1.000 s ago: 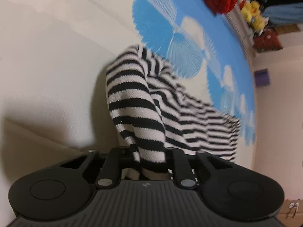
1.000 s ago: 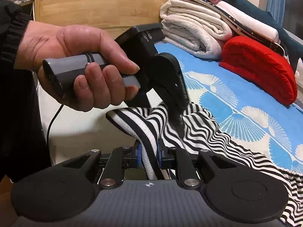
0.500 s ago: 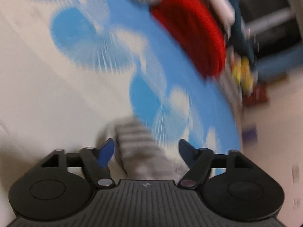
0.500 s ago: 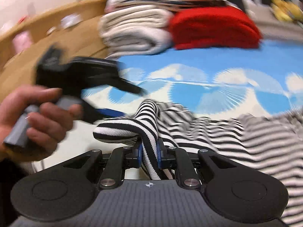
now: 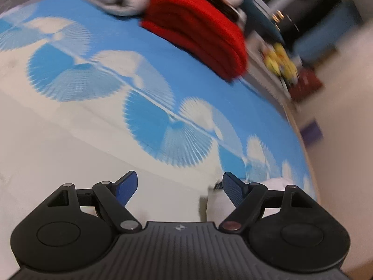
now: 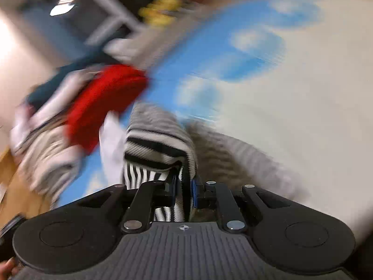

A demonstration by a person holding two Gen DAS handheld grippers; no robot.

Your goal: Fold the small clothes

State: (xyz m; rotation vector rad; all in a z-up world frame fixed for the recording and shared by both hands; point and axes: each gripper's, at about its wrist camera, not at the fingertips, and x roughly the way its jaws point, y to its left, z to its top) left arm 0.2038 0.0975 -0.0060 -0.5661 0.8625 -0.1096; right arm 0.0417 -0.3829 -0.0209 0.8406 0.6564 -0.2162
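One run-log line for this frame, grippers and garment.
left gripper: open, empty | right gripper: shut on striped garment | surface: blue-and-white bedspread | image: motion-blurred

The bed cover (image 5: pixel 163 53) is bright blue with white and pale blue fan shapes; toward its near edge it turns plain cream. The folded blanket (image 5: pixel 200 30) at the far edge of the bed is pure red. The small garment (image 6: pixel 158 144) has black and white stripes. The left gripper (image 5: pixel 179 186) is black with dark blue pads, and the right gripper (image 6: pixel 184 186) has the same colours. Some yellow things (image 5: pixel 282 58) beyond the bed are too blurred to name.
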